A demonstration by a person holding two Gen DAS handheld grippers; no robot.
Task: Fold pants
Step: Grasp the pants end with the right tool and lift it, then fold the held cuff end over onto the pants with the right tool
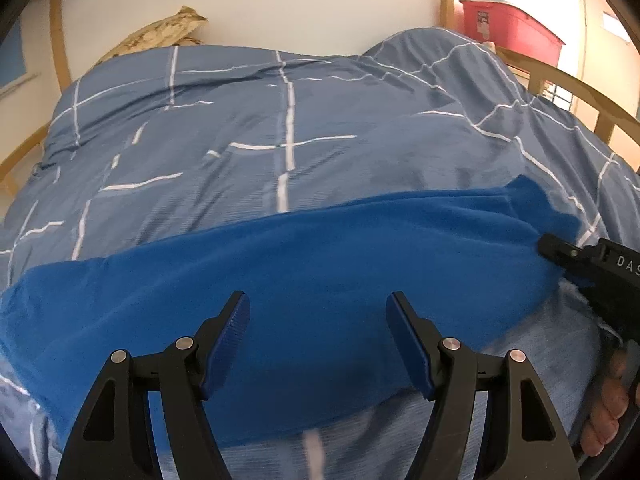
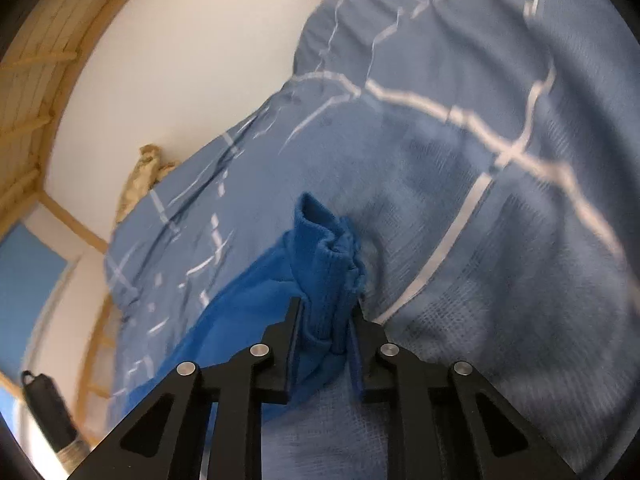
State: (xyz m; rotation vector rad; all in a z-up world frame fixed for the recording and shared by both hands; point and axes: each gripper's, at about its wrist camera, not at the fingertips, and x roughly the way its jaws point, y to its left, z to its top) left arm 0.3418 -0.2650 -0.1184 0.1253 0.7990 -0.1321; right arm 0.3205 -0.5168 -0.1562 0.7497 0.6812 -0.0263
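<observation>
Bright blue fleece pants (image 1: 300, 260) lie stretched sideways across the near part of a bed. My left gripper (image 1: 317, 296) hovers over their middle, open, with nothing between its blue-padded fingers. At the pants' right end, my right gripper (image 1: 560, 248) reaches in from the right edge of the left wrist view. In the right wrist view, my right gripper (image 2: 329, 304) is shut on the bunched ribbed cuff (image 2: 320, 248), which sticks out past the fingertips. The rest of the pants (image 2: 240, 320) trails off to the lower left.
A blue duvet with white lines (image 1: 280, 120) covers the bed and bulges at the back right. A patterned pillow (image 1: 160, 32) leans on the white wall. A wooden bed rail (image 1: 580, 84) and a red bin (image 1: 508, 24) are at the right. A person's hand (image 1: 608, 412) holds the right gripper.
</observation>
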